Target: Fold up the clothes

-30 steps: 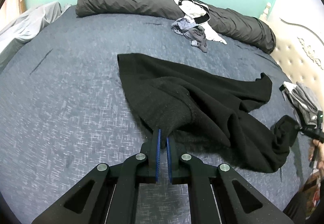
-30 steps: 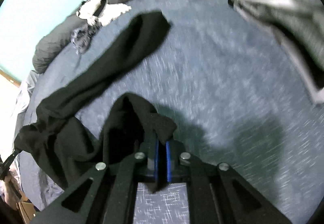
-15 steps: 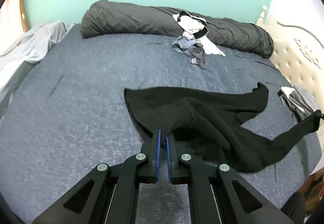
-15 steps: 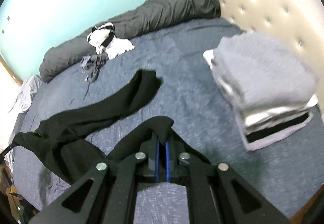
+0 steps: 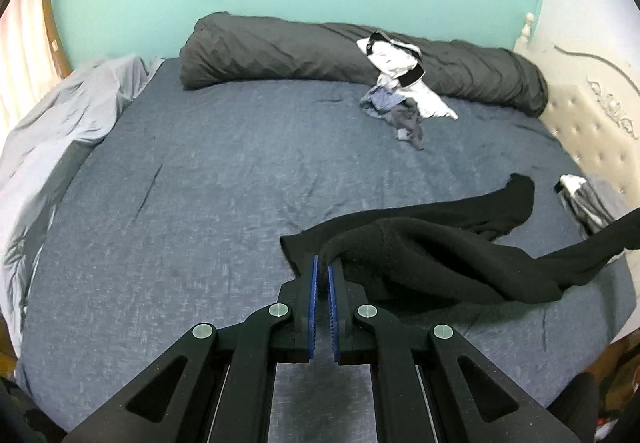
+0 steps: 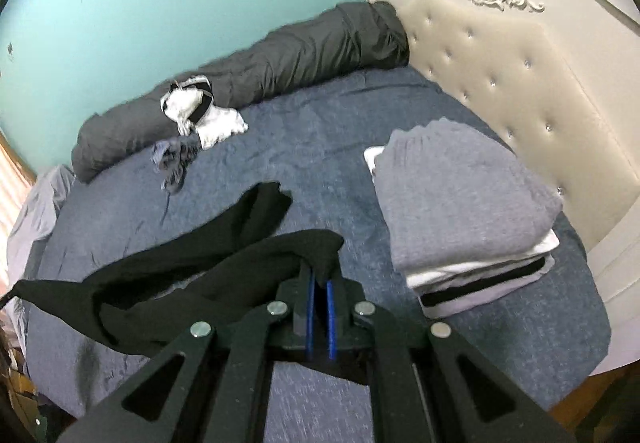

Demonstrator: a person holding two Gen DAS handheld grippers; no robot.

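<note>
We are holding a black garment (image 5: 432, 259) above the bed (image 5: 224, 179), both grippers' jaws clamped on its edge; we are keeping it taut and level.

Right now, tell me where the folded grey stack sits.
In the right wrist view, the folded grey stack lies on the right side of the blue bedsheet, beside the tufted headboard.

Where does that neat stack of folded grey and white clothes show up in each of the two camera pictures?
Left wrist view: only a sliver of the folded stack shows at the far right edge, beside the headboard.
Right wrist view: the folded stack fills the right of centre, against the headboard.
Shared landmark: the rolled dark grey duvet along the turquoise wall.
</note>
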